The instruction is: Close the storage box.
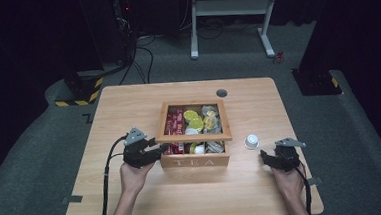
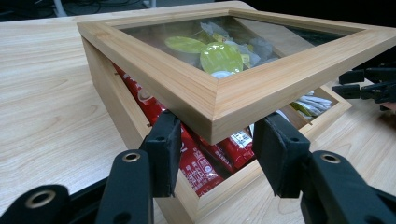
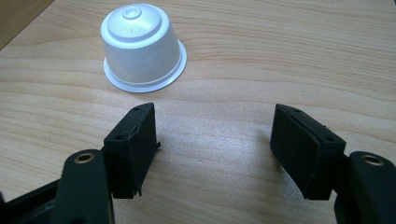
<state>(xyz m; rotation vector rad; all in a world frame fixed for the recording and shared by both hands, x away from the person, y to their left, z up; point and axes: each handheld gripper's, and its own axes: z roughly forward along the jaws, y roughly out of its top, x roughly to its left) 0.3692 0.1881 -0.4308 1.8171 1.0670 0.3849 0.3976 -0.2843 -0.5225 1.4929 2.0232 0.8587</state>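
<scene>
A wooden table [image 1: 133,191] is seen across the middle of the high view, and at its centre a wooden tea box [image 1: 195,160] is set, with red packets [image 2: 205,163], round yellow-topped pods [image 2: 219,56] and other sachets packed inside. Its glass-paned lid [image 2: 219,100] is seen raised at the near corner in the left gripper view, tilted up over the box so that a gap is left through which the red packets are visible. The left gripper [image 1: 153,151] is placed at the lower left corner of the box in the high view; in its own view the lid's corner is seen between the two jaws, which stand a little apart on either side of it, and no pad is seen pressing on the wood, so the lid appears not to be clamped. The right gripper [image 1: 269,159] is held at the lower right of the high view, its jaws spread wide with nothing between them. A small white capsule [image 3: 140,49] is stood upside down on the table just right of the box; in the right gripper view it lies ahead of the jaws and off to the upper left, so it is judged nearer to the right hand, which would need to be swung left and forward.
</scene>
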